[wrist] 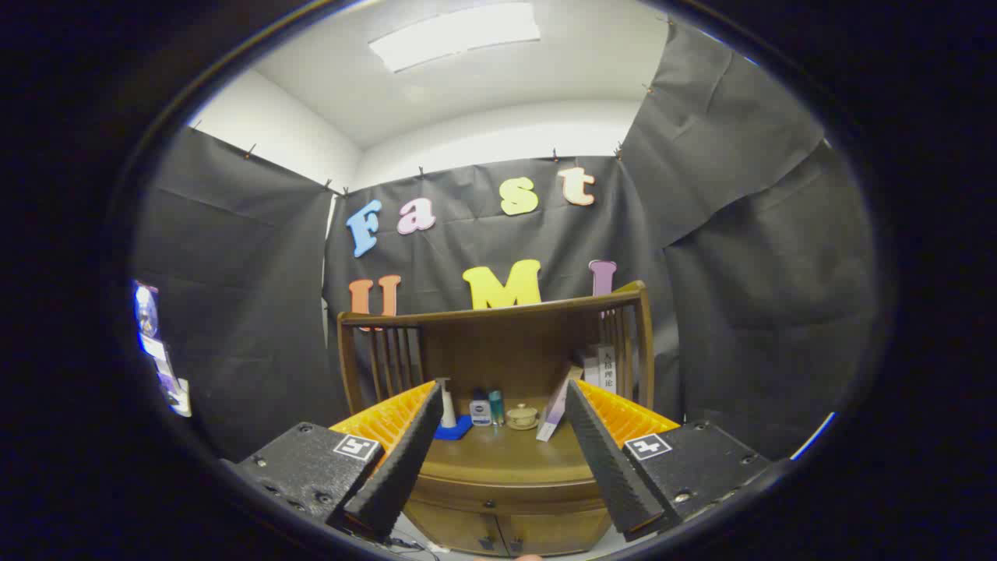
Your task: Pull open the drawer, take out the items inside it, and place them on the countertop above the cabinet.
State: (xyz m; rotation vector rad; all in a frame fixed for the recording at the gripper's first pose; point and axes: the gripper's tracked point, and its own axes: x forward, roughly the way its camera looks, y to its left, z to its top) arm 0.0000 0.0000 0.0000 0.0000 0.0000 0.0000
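the gripper [498,421] hangs in the air in front of a wooden cabinet [506,499], its two fingers spread wide apart with nothing held between them.

beyond the left finger [401,460], a slatted wooden rail [385,354] rises at the side of the bench [506,456]. just past that finger's tip a slim white bottle [447,405] stands upright on a blue pad [456,428]. next to it, in the gap between the fingers and well beyond them, stand a small white-and-blue container [480,411] and a thin teal bottle [496,407], close together. a little further right sits a small pale lidded cup on a saucer [522,416]. nearer the right finger [604,456], a flat box [554,409] leans tilted, and behind it a white box with dark print [605,368] stands against the right-hand slats.

below the bench edge, between the fingers, the cabinet front [502,531] is shut: two panels meet at a middle seam with small dark pulls. whether this is the drawer cannot be told, and nothing inside is visible.
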